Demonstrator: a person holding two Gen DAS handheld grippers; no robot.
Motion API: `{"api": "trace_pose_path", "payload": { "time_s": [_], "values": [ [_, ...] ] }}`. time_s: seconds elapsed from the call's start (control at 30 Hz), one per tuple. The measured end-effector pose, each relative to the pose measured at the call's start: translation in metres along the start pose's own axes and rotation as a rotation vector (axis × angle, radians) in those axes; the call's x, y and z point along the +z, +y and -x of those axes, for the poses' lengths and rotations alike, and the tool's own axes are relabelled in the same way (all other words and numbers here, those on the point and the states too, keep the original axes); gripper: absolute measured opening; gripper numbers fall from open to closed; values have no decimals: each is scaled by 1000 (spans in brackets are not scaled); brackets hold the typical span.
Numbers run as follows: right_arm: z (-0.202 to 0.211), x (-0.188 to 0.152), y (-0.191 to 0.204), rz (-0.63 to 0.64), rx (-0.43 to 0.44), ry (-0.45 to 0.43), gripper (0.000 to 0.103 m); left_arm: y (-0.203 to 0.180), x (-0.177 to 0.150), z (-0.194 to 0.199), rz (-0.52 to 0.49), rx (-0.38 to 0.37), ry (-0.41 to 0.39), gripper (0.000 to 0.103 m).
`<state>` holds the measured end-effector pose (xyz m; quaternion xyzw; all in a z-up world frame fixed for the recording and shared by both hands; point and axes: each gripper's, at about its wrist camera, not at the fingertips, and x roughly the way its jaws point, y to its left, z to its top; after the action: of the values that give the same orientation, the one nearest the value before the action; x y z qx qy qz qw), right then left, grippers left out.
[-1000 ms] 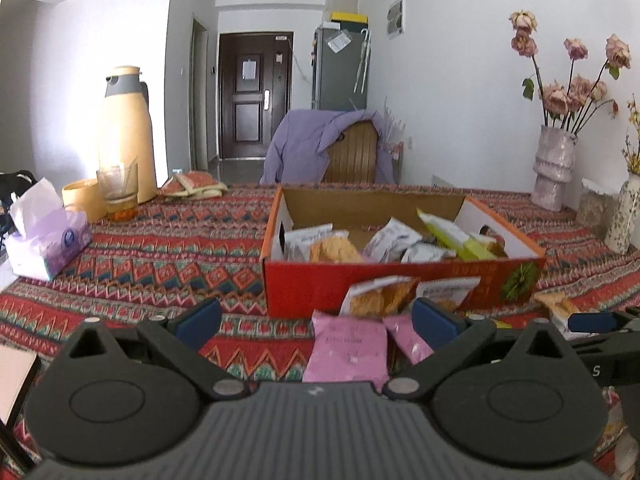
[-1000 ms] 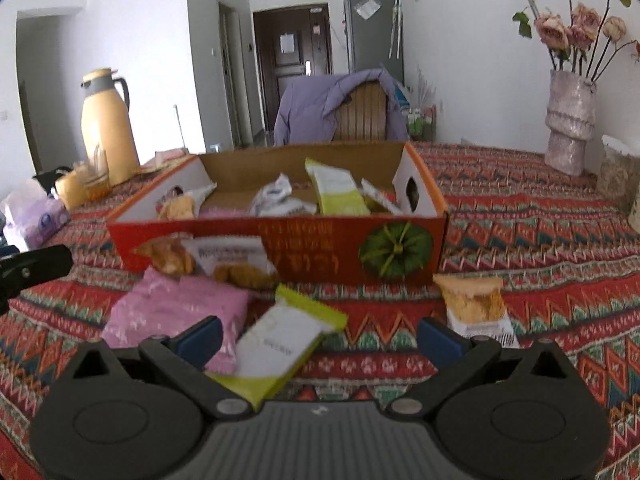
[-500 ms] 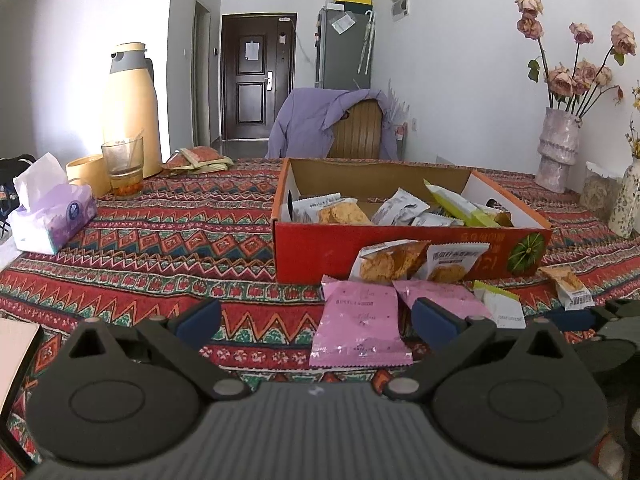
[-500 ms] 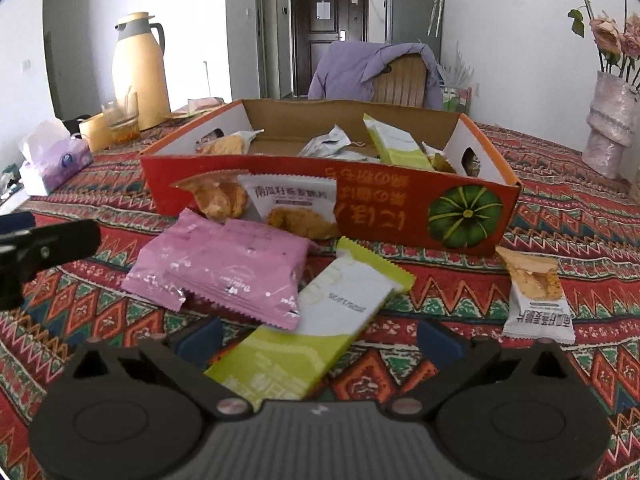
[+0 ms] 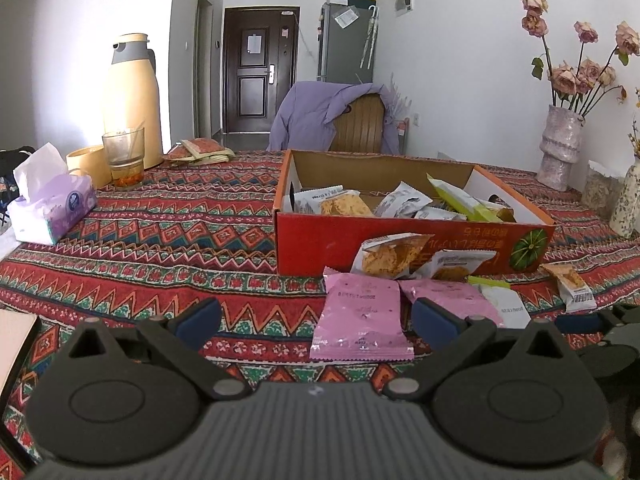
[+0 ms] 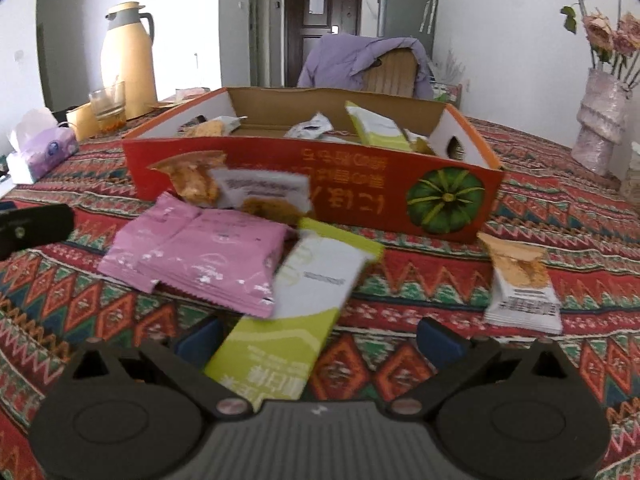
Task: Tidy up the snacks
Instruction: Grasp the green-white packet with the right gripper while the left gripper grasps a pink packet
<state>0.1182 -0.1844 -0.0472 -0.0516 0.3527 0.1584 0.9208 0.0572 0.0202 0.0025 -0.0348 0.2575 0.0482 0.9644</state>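
While the left gripper (image 5: pixel 314 316) hangs low over the patterned tablecloth (image 5: pixel 160 248) with its jaws spread wide and nothing between them, the left wrist view shows a pink packet (image 5: pixel 362 322) lying flat just ahead, nearer the right blue pad (image 5: pixel 434 320) than the left. A second pink packet (image 5: pixel 448 294) lies beside it, and two cracker packets (image 5: pixel 390 256) lean against the front wall of the red cardboard box (image 5: pixel 312 240), which holds several more snacks. Left of the box a broad stretch of cloth runs bare to a tissue box (image 5: pixel 52 208), a glass (image 5: pixel 124 156) and a yellow thermos (image 5: pixel 130 100) near the far left edge; a vase (image 5: pixel 560 148) stands well apart at the right. From the right wrist view, the right gripper (image 6: pixel 318 340) is likewise wide open and empty, its pads straddling the near end of a green-and-white packet (image 6: pixel 308 292) that lies on the cloth, though whether either pad touches it cannot be told. That packet's far end sits just short of the box front (image 6: pixel 360 196), overlapping the edge of the pink packets (image 6: pixel 200 256). A lone cracker packet (image 6: pixel 520 284) lies apart to the right with bare cloth around it, and the left gripper's dark tip (image 6: pixel 36 228) shows at the left edge.
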Motion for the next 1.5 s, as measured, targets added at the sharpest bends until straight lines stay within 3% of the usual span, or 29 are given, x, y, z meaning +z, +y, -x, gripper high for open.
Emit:
{"api": "trace_pose_path", "payload": {
  "time_s": [0.17,0.3,0.37,0.47,0.5,0.53,0.87,1.23,1.5],
  "values": [
    [-1,-2,-20,-22,-55,4,103,0,0,-1,5,-6,2,103],
    [-2,0,-32,-54,-64,-6,96,2,0,-3,13,5,11,103],
    [-3,1,-32,-46,-43,-15,87,2,0,-4,16,6,14,103],
    [-4,2,-30,-43,-13,-33,61,2,0,-3,13,8,15,103],
    [-5,4,-30,-43,-2,-41,45,2,0,-3,12,8,16,103],
    [-6,5,-29,-40,-2,-45,41,2,0,-3,10,9,16,103],
    [-9,5,-32,-27,15,-63,40,-1,2,-6,7,19,29,103],
    [8,-2,-46,-106,49,-185,37,-5,6,-27,-6,34,83,103],
    [11,-3,-52,-146,42,-214,37,-20,9,-48,-19,34,130,103]
  ]
}}
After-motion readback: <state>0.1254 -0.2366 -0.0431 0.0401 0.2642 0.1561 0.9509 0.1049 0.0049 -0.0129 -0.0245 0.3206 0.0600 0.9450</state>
